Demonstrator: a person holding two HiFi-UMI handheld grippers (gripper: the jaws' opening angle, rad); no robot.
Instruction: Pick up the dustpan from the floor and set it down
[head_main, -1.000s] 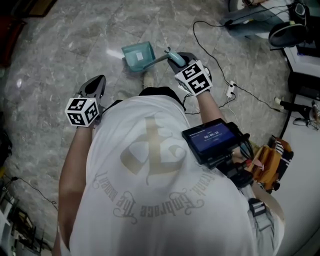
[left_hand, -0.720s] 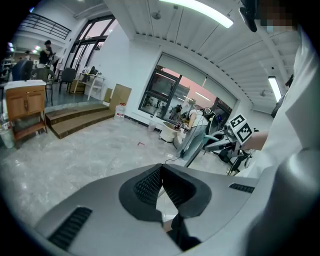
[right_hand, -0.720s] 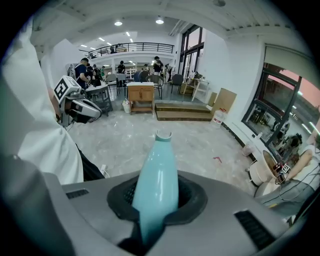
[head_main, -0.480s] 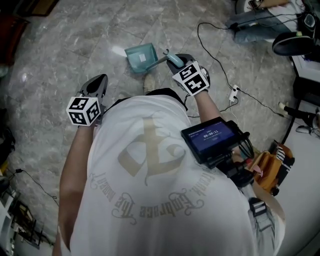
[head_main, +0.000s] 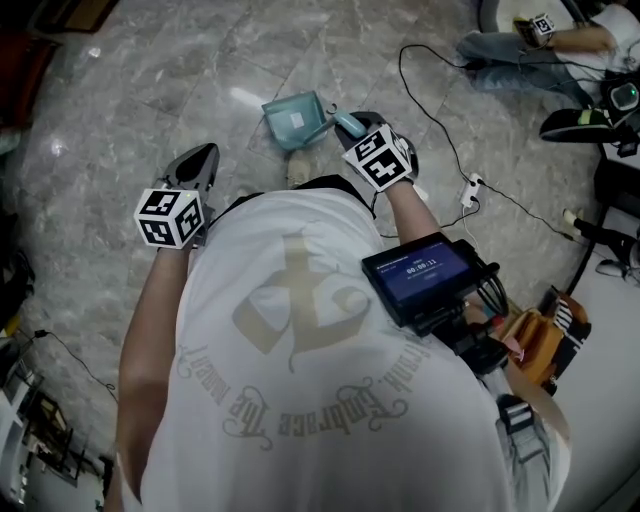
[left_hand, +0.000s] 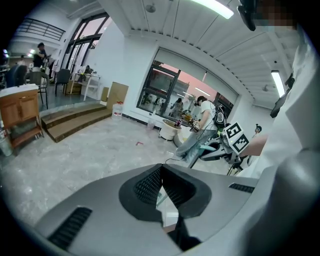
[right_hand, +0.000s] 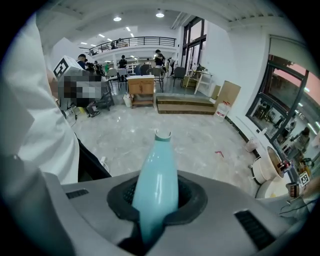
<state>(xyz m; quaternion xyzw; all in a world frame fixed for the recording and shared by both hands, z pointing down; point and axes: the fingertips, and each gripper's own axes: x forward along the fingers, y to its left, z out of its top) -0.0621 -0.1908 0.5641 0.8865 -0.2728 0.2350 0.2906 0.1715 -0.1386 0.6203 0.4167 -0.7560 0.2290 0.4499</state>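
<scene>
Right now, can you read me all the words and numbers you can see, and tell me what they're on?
"Embrace": upside-down fancy lettering on the white shirt; the other words are unreadable.
"00:00:11", probably: on the small screen; tiny.
Sticker on the dustpan: too small to read.
The marker cubes: black-and-white patterns, no words.

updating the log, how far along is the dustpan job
Done: the right gripper is shut on the teal handle of the dustpan. In hand: the dustpan hangs from it, apparently clear of the floor. Remaining: setting it down and letting go. The left gripper is shut and empty.
</scene>
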